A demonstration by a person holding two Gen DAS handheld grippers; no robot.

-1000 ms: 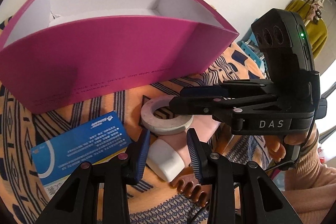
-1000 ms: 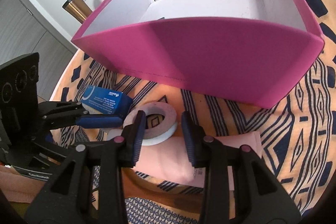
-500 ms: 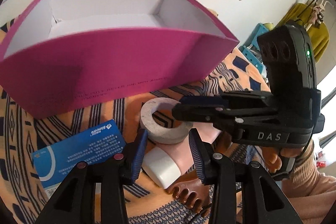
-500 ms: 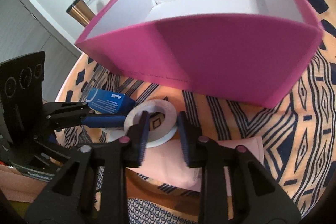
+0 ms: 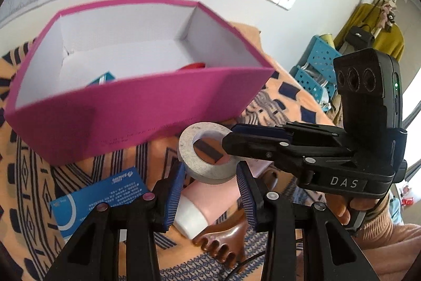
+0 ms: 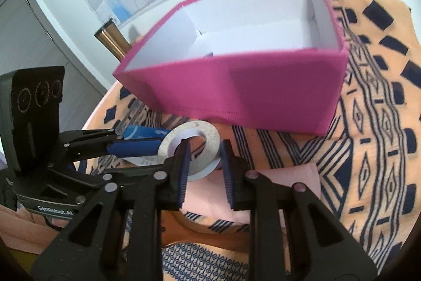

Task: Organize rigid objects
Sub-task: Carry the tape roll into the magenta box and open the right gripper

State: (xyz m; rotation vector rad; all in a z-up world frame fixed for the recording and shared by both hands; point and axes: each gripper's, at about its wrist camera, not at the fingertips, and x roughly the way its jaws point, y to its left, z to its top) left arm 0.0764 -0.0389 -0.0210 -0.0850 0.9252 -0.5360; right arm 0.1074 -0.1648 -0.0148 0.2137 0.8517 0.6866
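Tape roll (image 5: 208, 152): grey-white ring, wide open core, tilted, lifted off the patterned cloth, just in front of the box's near wall.
Pink box (image 5: 147, 107): magenta outside, white inside, open-topped, upright on the cloth; something red and something blue lie inside by the near wall.
Blue carton (image 5: 97, 195): flat on the cloth, left of the roll.
Pink tube (image 5: 208, 199): white cap, lying below the roll.

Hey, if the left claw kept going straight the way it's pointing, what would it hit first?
Most likely the tape roll, gripped by the right claw just beyond the left claw tips. Depth is unclear, so the pink tube underneath might come first.
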